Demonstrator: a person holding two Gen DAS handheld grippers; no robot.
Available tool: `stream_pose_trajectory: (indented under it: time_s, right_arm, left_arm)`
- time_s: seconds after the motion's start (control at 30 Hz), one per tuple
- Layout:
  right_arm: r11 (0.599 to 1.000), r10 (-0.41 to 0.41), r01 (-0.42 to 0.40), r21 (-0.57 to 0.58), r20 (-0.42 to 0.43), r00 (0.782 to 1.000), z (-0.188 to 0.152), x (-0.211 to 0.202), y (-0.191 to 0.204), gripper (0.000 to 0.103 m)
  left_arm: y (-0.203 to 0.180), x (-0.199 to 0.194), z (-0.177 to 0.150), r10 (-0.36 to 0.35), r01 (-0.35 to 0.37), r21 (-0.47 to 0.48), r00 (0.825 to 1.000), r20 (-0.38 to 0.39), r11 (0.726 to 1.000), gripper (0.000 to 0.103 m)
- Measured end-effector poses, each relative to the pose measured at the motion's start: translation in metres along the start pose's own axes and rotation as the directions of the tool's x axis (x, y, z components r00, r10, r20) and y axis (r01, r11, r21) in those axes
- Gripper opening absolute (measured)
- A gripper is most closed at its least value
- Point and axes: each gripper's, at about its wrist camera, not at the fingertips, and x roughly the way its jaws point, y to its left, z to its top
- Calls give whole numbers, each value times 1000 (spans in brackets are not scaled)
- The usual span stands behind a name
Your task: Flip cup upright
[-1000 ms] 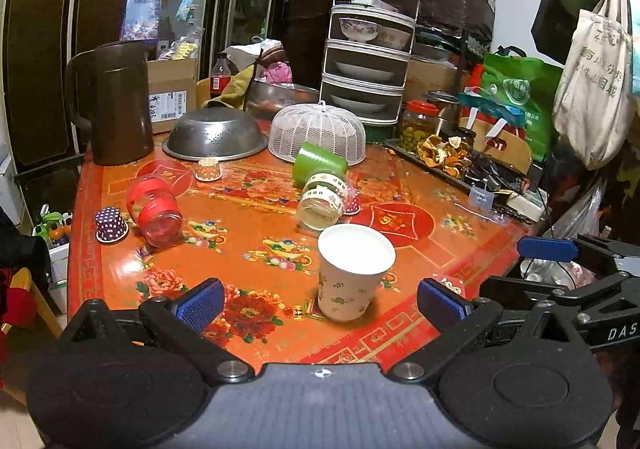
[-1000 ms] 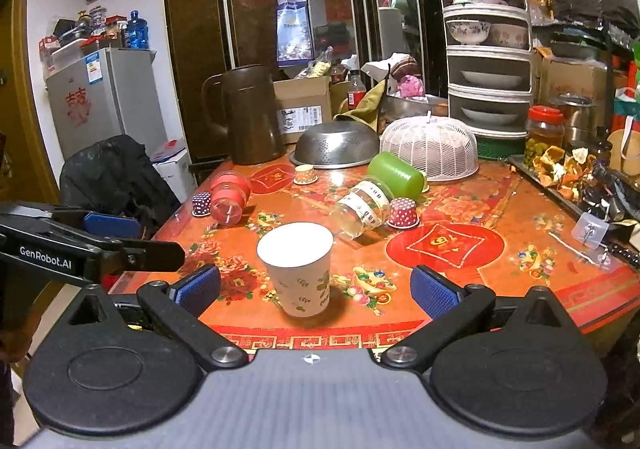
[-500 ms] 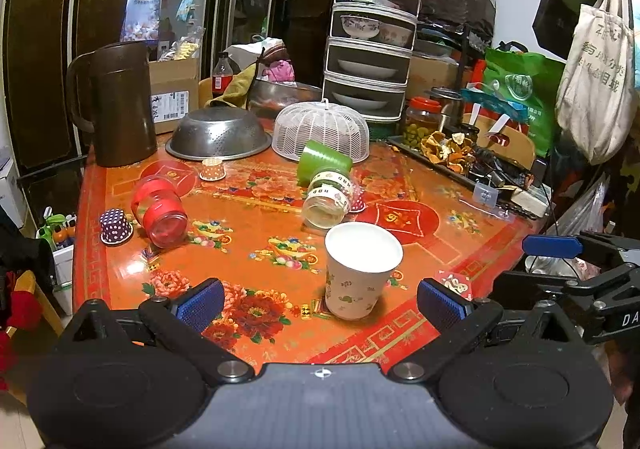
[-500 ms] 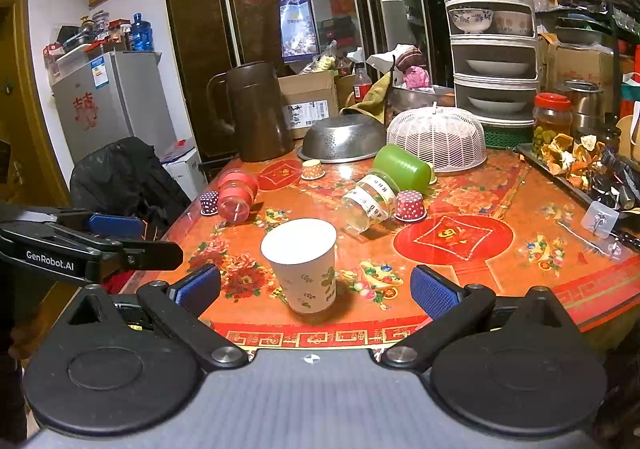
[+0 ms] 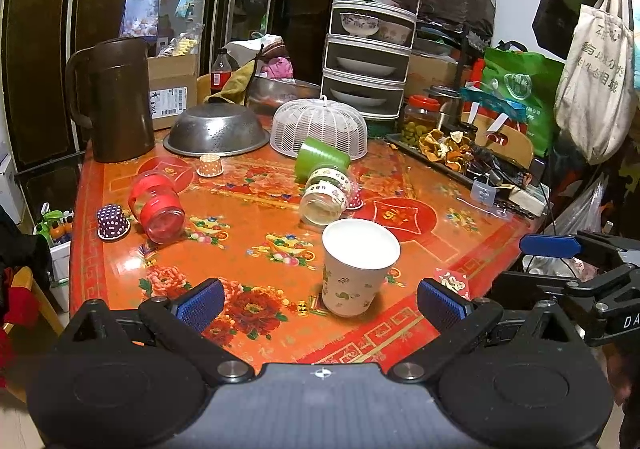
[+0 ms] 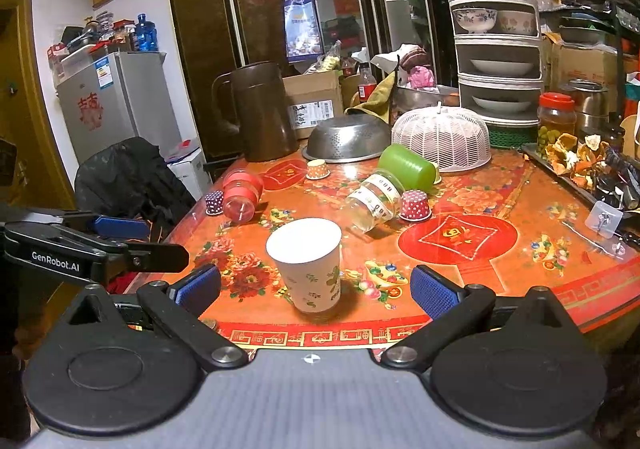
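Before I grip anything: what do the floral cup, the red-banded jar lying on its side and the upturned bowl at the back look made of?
Floral cup: looks like paper, matte white with printed leaves and a thin rim.
Red-banded jar: apparently clear glass or hard plastic, glossy; the look leaves it open.
Upturned bowl: metal, probably stainless steel, dull grey sheen, perforated with small holes like a colander.

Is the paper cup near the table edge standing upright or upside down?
Upright: the paper cup stands with its wide white mouth up and its narrow base on the table.
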Motion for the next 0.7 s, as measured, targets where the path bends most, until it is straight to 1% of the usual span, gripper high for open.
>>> stream_pose_trajectory:
  time_s: [0.7]
  right_arm:
    - [1000, 6, -6, 3, 4, 1000, 0, -1, 0, 102]
  left_arm:
    - [-1, 0, 0, -1, 1, 1, 1000, -1, 1000, 103]
